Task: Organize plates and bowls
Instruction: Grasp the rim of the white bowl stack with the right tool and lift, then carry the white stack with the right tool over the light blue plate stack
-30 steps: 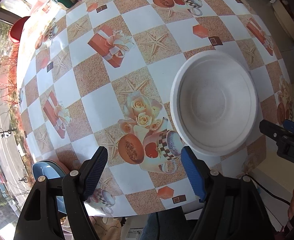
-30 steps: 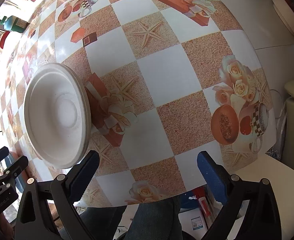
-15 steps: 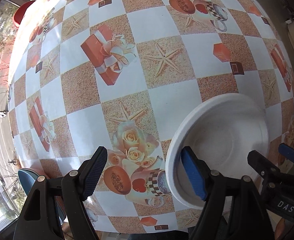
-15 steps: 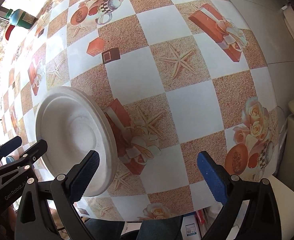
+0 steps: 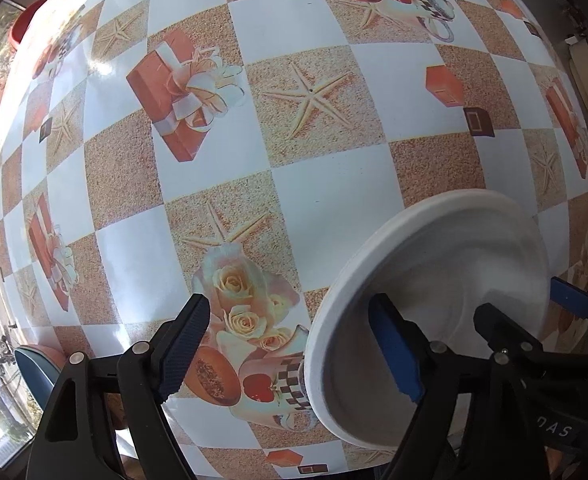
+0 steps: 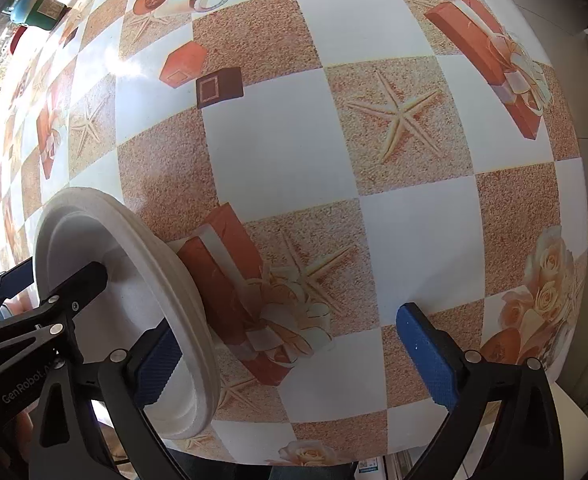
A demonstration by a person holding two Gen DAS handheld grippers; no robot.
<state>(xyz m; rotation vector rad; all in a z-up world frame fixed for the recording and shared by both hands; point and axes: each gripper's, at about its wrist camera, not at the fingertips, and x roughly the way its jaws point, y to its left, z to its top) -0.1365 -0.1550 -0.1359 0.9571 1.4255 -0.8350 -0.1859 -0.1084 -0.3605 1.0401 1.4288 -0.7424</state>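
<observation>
The white bowl (image 5: 474, 264) sits near the tabletop (image 5: 334, 208) front edge, between my two released claws: left claw (image 5: 294, 350), right claw (image 6: 289, 354). It looks light, thin, easily dented; I would pinch its rim gently.

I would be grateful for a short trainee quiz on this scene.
1. True or false: the left gripper is shut on the bowl.
2. In the right wrist view, which print on the cloth lies beside the bowl? A) gift box B) fish C) car
3. Fill in: the right gripper is ___.

Key: 1 false, it is open, with one finger over the bowl; 2 A; 3 open.
</observation>
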